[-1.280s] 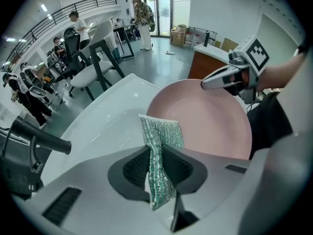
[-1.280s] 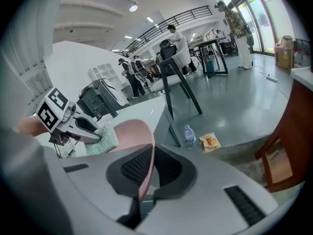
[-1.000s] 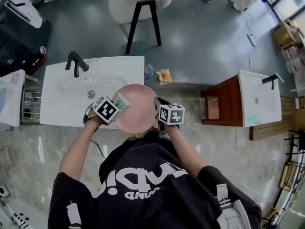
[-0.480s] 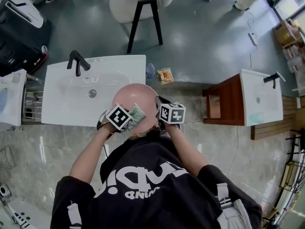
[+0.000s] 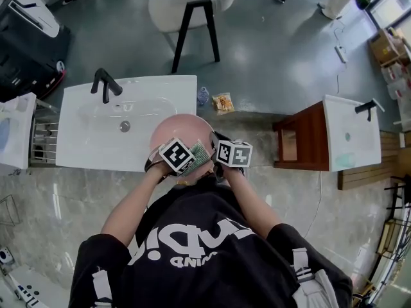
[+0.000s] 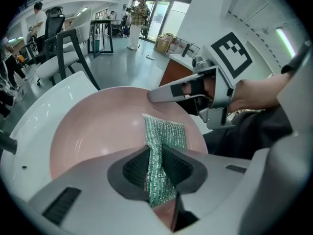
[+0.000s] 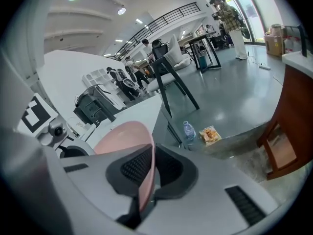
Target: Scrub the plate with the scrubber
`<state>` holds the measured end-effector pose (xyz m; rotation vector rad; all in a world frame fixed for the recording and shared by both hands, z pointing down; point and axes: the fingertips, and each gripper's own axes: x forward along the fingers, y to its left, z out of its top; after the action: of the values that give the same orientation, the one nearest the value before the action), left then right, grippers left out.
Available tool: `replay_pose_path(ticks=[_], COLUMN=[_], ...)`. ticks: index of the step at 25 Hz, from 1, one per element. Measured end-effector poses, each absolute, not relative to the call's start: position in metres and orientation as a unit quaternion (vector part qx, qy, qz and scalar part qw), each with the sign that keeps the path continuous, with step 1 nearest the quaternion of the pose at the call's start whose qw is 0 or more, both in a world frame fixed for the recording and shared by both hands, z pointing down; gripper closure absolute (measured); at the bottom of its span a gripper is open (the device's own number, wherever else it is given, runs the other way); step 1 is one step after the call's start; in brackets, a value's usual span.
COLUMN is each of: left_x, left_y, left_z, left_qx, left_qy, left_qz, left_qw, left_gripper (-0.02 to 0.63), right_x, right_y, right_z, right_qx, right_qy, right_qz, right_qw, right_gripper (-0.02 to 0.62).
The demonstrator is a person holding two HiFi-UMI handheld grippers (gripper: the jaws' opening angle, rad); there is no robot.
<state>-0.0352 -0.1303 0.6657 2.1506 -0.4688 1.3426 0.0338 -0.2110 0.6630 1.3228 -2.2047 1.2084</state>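
- Pink plate (image 5: 174, 131) is hanging over the right front corner of the white sink (image 5: 90, 143), in front of the person's chest.
- Right hand-held gripper (image 7: 146, 173) is gripping the plate by its rim, jaws clenched on the thin pink edge; in the head view it (image 5: 215, 143) is sitting at the plate's right side.
- Green scrubber (image 6: 165, 133) is lying flat against the plate's inner face, near the right rim, close to the right hand-held gripper's jaws.
- Left hand-held gripper (image 6: 157, 169) is pinching the scrubber's near end, pads squeezing the mesh tight; in the head view it (image 5: 192, 154) is pressing on the plate's near part.
- Black faucet (image 5: 103, 85) is standing at the sink's back left.
- Small bottle (image 5: 203, 96) and snack packet (image 5: 222, 102) are lying on the floor just beyond the sink's right end.
- Chair (image 5: 186, 5) is standing farther back on the floor.
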Motion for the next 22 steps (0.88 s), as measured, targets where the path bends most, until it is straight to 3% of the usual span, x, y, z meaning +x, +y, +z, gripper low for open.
replay_pose_path(ticks=[22], left_x=[-0.046], left_y=[-0.203], left_z=[0.669], left_qx=[0.804], left_qy=[-0.260], left_qz=[0.453], left_qw=[0.284], left_gripper=[0.506], right_x=[0.030], right_y=[-0.208], right_z=[0.658], right_qx=[0.421], right_qy=[-0.788], right_qz=[0.414], right_qw=[0.174], right_gripper=[0.563])
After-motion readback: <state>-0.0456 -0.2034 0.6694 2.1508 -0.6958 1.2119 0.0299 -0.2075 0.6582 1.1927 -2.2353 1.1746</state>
